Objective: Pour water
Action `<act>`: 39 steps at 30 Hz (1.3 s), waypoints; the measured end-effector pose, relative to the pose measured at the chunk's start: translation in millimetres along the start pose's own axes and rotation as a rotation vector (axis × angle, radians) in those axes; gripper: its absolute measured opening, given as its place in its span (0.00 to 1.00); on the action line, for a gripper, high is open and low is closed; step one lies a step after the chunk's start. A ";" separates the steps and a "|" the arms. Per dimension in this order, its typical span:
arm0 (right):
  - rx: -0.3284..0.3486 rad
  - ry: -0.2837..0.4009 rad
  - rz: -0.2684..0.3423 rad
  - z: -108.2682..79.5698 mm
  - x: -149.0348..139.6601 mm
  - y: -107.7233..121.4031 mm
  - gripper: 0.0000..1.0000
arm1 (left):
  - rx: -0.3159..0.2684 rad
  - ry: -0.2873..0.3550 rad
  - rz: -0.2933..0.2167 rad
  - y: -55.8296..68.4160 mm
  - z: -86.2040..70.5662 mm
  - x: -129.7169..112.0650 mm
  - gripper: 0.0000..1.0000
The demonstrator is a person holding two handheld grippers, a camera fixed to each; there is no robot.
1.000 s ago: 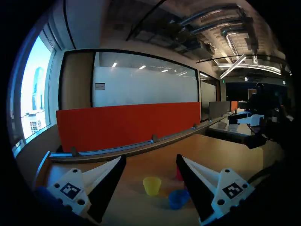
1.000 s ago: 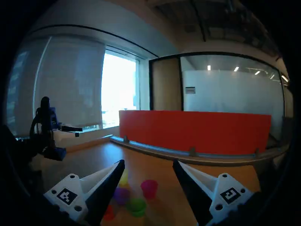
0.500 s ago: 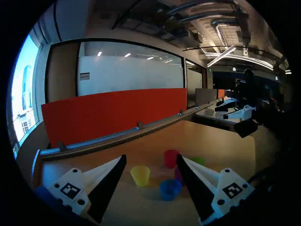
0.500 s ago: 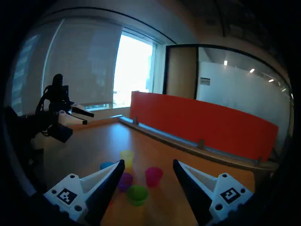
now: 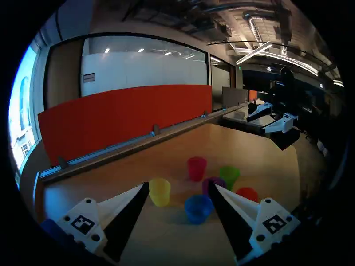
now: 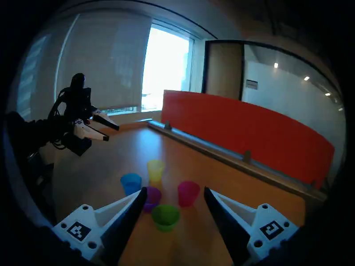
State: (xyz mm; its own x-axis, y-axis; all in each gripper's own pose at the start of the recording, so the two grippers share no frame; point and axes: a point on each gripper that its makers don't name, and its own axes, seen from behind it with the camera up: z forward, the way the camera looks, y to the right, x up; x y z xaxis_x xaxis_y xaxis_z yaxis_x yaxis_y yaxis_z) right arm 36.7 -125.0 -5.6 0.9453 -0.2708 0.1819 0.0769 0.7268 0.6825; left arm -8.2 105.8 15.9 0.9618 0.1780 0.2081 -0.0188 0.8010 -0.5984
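Note:
Several small plastic cups stand clustered on the wooden table (image 5: 253,153). In the left gripper view they are yellow (image 5: 159,192), pink (image 5: 196,168), green (image 5: 229,176), purple (image 5: 214,183), blue (image 5: 197,208) and orange (image 5: 247,193). My left gripper (image 5: 177,184) hangs open above and short of them, holding nothing. The right gripper view has the yellow (image 6: 155,170), blue (image 6: 131,183), purple (image 6: 153,195), pink (image 6: 188,193) and green (image 6: 165,217) cups. My right gripper (image 6: 174,189) is open and empty, near the green cup. I cannot tell whether any cup holds water.
A red partition (image 5: 124,115) on a metal rail runs along the table's far edge. The right gripper (image 5: 255,125) shows far off across the table, and the left gripper (image 6: 112,134) likewise, held by an arm. A bright window (image 6: 166,71) lies behind.
Both grippers have tipped down toward the table, so more cups have come into sight between the fingers. Both stay open. The cups have not moved.

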 end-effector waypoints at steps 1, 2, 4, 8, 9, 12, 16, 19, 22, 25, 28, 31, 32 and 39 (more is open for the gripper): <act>0.002 -0.007 0.001 1.9 -4.4 0.1 0.99 | -0.005 -0.009 0.002 0.8 2.4 -3.9 0.98; 0.004 -0.013 0.002 3.7 -8.2 0.1 0.99 | -0.009 -0.017 0.005 1.6 4.5 -7.4 0.98; 0.009 -0.028 0.006 7.1 -17.1 0.5 0.99 | -0.015 -0.036 0.010 2.9 9.6 -15.2 0.99; 0.016 -0.053 0.015 14.4 -32.3 1.6 0.99 | -0.032 -0.074 0.020 7.4 19.6 -30.7 0.98; 0.018 -0.059 0.017 16.2 -35.7 1.6 0.99 | -0.039 -0.083 0.022 9.1 21.8 -34.3 0.98; 0.027 -0.078 0.024 22.0 -46.6 1.2 1.00 | -0.061 -0.108 0.031 15.1 27.9 -45.4 0.98; 0.034 -0.102 0.025 30.0 -61.7 1.1 0.99 | -0.081 -0.142 0.041 19.7 35.5 -61.2 0.98; 0.040 -0.119 0.022 35.6 -72.2 0.0 0.99 | -0.095 -0.164 0.042 22.0 40.6 -72.4 0.98; 0.046 -0.137 0.018 40.6 -83.1 -1.4 0.99 | -0.112 -0.183 0.042 25.4 45.0 -83.3 0.99; 0.051 -0.155 0.014 45.1 -94.1 -2.8 0.99 | -0.126 -0.202 0.045 28.3 49.0 -94.5 0.99; 0.056 -0.171 0.011 49.8 -104.2 -4.8 1.00 | -0.136 -0.221 0.051 30.3 53.4 -105.2 0.98; 0.061 -0.186 0.012 54.6 -113.8 -6.7 0.99 | -0.148 -0.238 0.057 33.0 58.1 -114.5 0.99; 0.062 -0.191 0.012 56.2 -116.8 -7.1 0.99 | -0.153 -0.242 0.058 33.9 59.6 -117.2 0.99; 0.075 -0.216 0.014 66.5 -132.1 -10.8 0.99 | -0.177 -0.262 0.059 38.6 69.6 -129.3 0.98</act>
State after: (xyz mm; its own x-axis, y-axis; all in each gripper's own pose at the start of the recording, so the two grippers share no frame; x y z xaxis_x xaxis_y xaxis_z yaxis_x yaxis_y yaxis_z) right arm -110.1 -139.0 10.1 0.8555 -0.3958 0.3339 0.0324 0.6845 0.7283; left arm -152.2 153.4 19.7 0.8569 0.3811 0.3471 -0.0028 0.6768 -0.7361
